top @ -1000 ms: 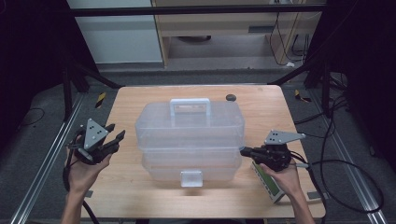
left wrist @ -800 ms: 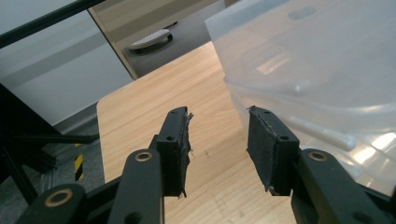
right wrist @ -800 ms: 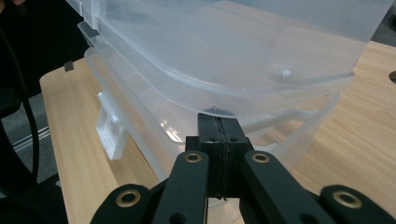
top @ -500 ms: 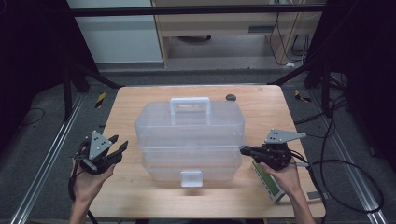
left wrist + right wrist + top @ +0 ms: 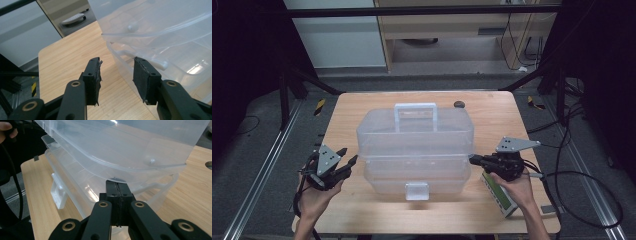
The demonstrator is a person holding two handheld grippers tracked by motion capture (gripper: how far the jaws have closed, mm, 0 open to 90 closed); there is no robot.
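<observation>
Clear plastic box [image 5: 414,150] on the table [image 5: 492,110]: light, stiff, probably slippery, best held under its side rim; left gripper [image 5: 346,161] jaws open, right gripper [image 5: 473,159] jaws closed.

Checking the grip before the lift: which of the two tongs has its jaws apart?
The left tongs, beside the clear plastic box: their jaws stand apart with bare table between them. The right tongs have jaws pressed flat together.

Box [image 5: 414,150] between hand-held grippers, on table [image 5: 362,107]
</observation>
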